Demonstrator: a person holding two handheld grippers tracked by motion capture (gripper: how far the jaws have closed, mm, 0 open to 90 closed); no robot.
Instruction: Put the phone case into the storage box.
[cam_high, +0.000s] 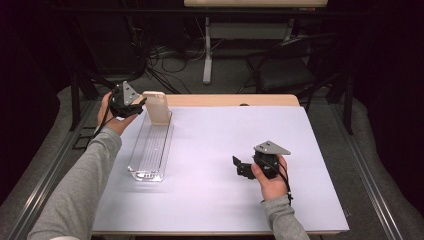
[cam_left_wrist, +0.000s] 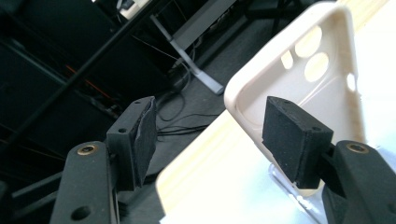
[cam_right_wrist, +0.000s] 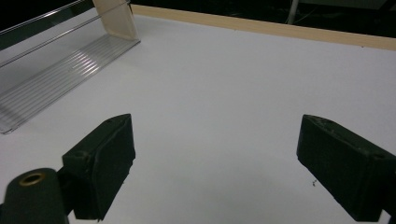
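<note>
Left gripper (cam_left_wrist: 205, 140): jaws parted, phone case (cam_left_wrist: 299, 79) released, stood in clear tray (cam_high: 150, 145).
Right gripper (cam_right_wrist: 215, 163): jaws held wide, nothing gripped.

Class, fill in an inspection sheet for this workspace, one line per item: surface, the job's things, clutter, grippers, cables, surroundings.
Surface: pale table top with a wooden far edge, flat and bare around the work.
Job's things: cream phone case standing upright at the far end of the clear plastic tray.
Clutter: nothing seen.
Grippers: left gripper open beside the case, pads not pressing it; right gripper open, nothing between its jaws, apart from the tray.
Cables: a black cable trails from each gripper; loose cables lie on the floor beyond the table.
Surroundings: dark room, a black chair and desk legs behind.
</note>
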